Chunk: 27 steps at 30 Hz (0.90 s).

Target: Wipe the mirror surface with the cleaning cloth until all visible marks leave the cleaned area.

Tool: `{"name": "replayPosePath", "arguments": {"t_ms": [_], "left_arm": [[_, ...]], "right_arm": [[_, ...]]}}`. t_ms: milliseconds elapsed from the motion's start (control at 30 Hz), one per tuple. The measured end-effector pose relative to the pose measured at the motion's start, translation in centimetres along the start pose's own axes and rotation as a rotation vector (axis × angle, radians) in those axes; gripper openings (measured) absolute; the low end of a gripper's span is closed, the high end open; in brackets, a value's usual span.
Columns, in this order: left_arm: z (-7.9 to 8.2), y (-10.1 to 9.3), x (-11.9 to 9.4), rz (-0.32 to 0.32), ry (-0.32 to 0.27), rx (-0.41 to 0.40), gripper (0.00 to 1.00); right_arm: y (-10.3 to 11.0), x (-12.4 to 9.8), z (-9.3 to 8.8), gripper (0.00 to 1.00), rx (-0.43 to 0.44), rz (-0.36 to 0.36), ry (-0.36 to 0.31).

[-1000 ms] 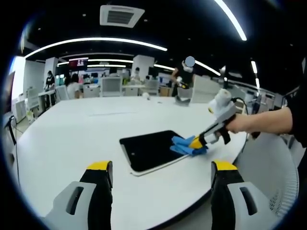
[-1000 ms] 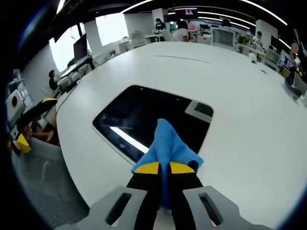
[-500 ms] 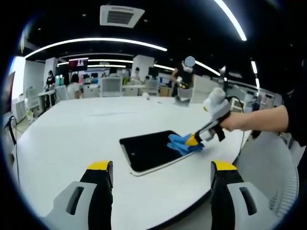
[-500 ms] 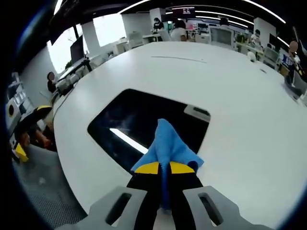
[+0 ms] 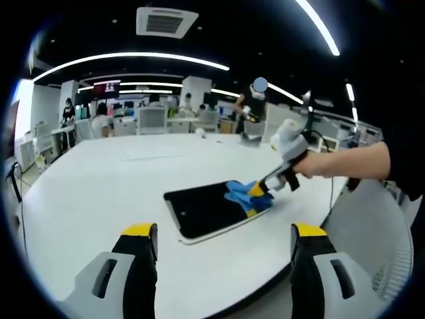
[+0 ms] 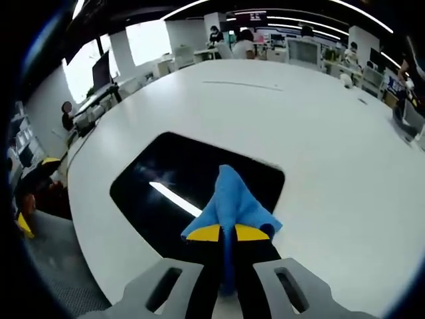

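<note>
Open-plan office, big white round table (image 5: 80, 193) with the mirror (image 5: 206, 209) lying flat near its front edge, dark and reflecting a ceiling strip light. Left gripper (image 5: 216, 249) hangs back off the table edge, jaws spread wide and empty; to its right, the right gripper (image 6: 222, 232), clenched on the blue cleaning cloth (image 6: 232, 203), has slid further onto the glass from the mirror's right edge over the last second. Wipe looks underway, most of the pane not yet covered; marks too faint to judge.
</note>
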<state>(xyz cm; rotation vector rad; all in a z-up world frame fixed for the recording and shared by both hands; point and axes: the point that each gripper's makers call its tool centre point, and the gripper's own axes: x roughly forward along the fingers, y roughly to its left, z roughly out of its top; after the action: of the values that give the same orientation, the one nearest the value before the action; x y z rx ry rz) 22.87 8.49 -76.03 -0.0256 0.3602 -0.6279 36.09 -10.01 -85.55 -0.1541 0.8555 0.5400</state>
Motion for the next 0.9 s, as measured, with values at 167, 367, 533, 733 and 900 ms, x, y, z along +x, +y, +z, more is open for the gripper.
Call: {"name": "replayPosePath", "arguments": {"t_ms": [167, 367, 533, 733, 900], "left_arm": [[-0.1, 0.1, 0.0, 0.003, 0.003, -0.004, 0.86], [-0.2, 0.1, 0.0, 0.007, 0.009, -0.011, 0.90], [-0.2, 0.2, 0.0, 0.014, 0.011, -0.015, 0.94], [0.0, 0.1, 0.0, 0.007, 0.001, -0.027, 0.96], [-0.1, 0.2, 0.1, 0.006, 0.004, -0.028, 0.97]], "right_arm": [[-0.4, 0.4, 0.5, 0.01, 0.006, -0.004, -0.010], [-0.9, 0.8, 1.1, 0.01, 0.012, -0.007, -0.011], [-1.3, 1.2, 1.6, 0.01, 0.007, -0.009, -0.009], [-1.9, 1.6, 2.2, 0.01, 0.032, -0.018, -0.020], [-2.5, 2.1, 2.8, 0.01, 0.027, -0.027, -0.017]]}}
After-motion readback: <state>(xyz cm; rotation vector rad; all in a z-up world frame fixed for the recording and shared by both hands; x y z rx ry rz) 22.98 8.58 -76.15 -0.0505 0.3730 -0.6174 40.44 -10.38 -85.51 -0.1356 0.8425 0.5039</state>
